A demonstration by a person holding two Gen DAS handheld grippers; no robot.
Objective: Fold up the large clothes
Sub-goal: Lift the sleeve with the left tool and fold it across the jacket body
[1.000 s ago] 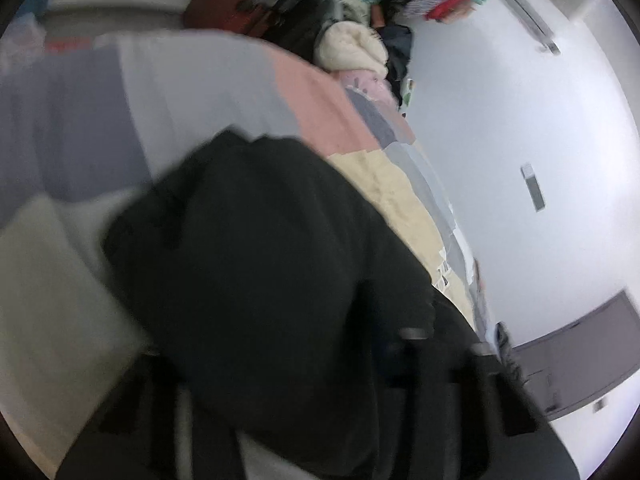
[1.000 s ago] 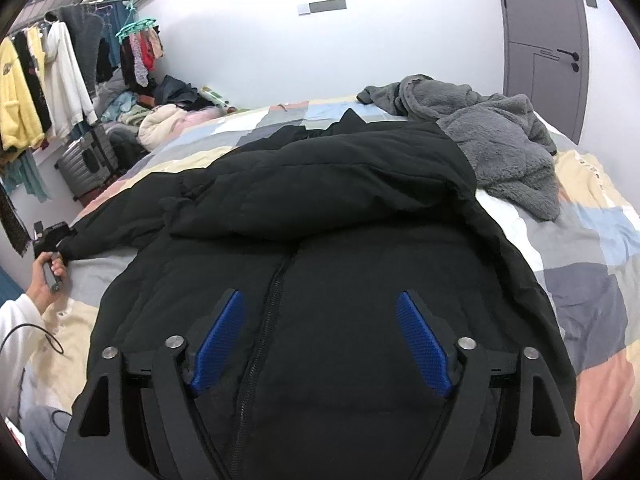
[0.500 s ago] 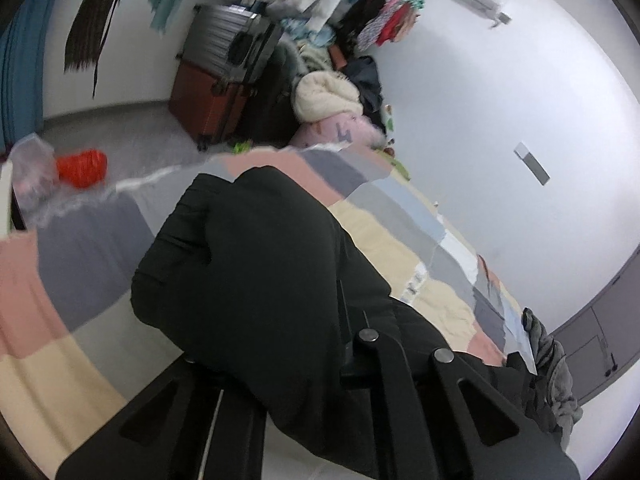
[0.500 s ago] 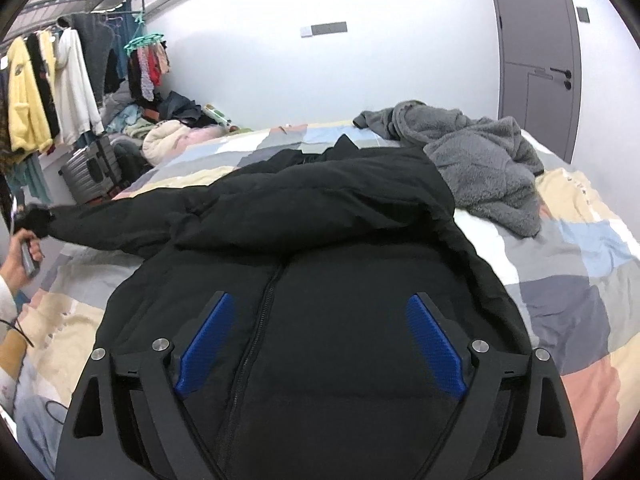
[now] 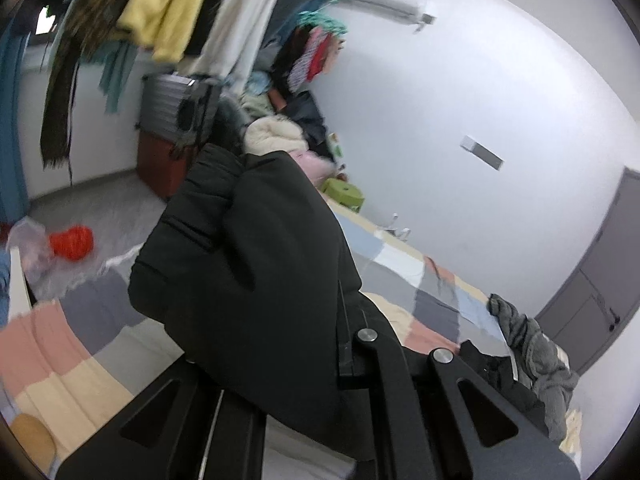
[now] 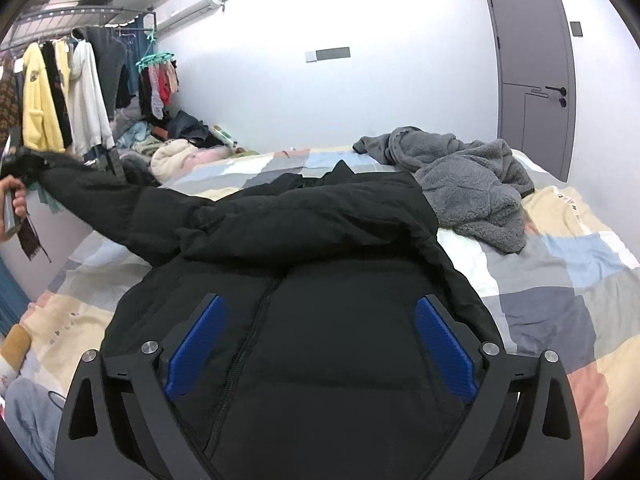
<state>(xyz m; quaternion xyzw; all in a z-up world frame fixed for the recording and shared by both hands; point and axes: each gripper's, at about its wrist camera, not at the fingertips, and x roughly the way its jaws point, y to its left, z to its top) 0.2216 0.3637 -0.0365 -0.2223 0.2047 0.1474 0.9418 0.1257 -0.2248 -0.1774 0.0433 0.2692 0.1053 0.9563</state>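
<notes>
One sleeve [image 6: 112, 208] stretched past bed edge [image 6: 76, 256], left gripper [image 5: 280, 360] clamped.

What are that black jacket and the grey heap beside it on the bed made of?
The black jacket looks like smooth, matte synthetic shell over padding: puffy quilted panels, a zip down the front. The grey garment looks like fleece or plush: a fuzzy, nubbly pile. Neither fibre can be confirmed by sight.
</notes>
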